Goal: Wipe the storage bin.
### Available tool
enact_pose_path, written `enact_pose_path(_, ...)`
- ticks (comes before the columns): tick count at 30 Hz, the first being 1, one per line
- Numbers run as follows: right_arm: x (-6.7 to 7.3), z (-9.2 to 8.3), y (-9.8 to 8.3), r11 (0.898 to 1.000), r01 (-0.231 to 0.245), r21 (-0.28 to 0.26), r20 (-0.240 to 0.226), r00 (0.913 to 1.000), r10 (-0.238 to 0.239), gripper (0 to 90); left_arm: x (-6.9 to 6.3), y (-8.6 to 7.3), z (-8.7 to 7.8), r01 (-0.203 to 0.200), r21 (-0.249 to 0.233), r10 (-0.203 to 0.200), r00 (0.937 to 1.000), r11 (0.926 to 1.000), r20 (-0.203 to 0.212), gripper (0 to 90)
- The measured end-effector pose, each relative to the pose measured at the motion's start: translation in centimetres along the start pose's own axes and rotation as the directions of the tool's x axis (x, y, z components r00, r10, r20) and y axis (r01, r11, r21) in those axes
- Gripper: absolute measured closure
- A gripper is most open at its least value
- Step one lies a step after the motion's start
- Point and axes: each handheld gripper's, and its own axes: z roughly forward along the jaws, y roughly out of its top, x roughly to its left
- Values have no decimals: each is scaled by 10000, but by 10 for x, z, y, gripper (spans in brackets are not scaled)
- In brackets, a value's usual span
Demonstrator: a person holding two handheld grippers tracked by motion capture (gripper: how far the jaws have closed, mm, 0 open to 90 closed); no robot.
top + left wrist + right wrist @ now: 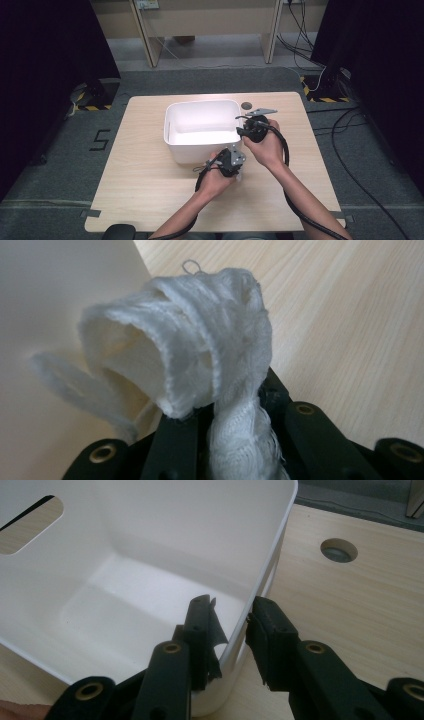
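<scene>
We see both forearms come in from the bottom of the high view and angle toward the white bin [180, 145] in the middle of the wooden table [140, 175]. The left gripper [234, 161] sits by the bin's near right corner, its jaws clamped tight on a white cloth [210, 355]. The cloth is a soft, ribbed knit with a stitched hem and loose threads; it bunches between the jaws, rises above them and folds over into an open, tube-like curl, just beside the bin's outer wall and above the table. The right gripper [245, 131] reaches across from the right, wrist bent inward, and straddles the bin's right wall [260, 580]: one jaw is inside, one outside, set narrowly about the thin rim, though we cannot tell whether the pads press on it. The bin is smooth, matte plastic, rectangular with rounded corners and a slot handle [30, 525] in one wall. The table has a pale wood grain and a round grommet hole [339, 550].
</scene>
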Motion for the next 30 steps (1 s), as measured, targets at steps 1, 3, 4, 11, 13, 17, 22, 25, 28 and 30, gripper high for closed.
enact_pose_path(1,0,0,0,10000,-18,7,2,10000,18,709,0,2,-1,-18,-31,18,10000,10000,-6,750)
enact_pose_path(3,0,0,0,10000,-10,8,-21,10000,10,708,-1,6,-2,-88,-98,88,9999,9999,-52,750)
enact_pose_path(4,0,0,0,10000,-29,5,-43,10000,29,708,-1,7,-3,-94,-147,94,10000,9998,-23,750)
enact_pose_path(11,-1,1,0,9999,-136,2,-81,9999,136,703,0,20,-15,-171,-491,162,9997,9986,-182,750)
enact_pose_path(13,-1,2,0,9999,-138,-34,-82,9999,138,701,0,21,-17,-217,-481,208,9996,9986,-193,750)
enact_pose_path(17,-2,2,0,9997,-243,-42,-167,9996,242,698,0,26,-22,-216,-622,198,9994,9978,-293,750)
enact_pose_path(22,-3,2,0,9996,-267,-68,-214,9994,266,691,1,31,-27,-319,-733,293,9989,9968,-365,750)
enact_pose_path(25,-3,3,0,9994,-328,-85,-264,9991,326,685,2,32,-29,-313,-818,279,9987,9962,-417,750)
enact_pose_path(28,-4,3,0,9993,-382,-54,-314,9988,380,669,1,31,-31,-472,-707,442,9980,9964,-442,749)
enact_pose_path(30,-4,2,1,9991,-417,-60,-316,9986,415,664,2,28,-31,-432,-658,408,9985,9969,-365,749)
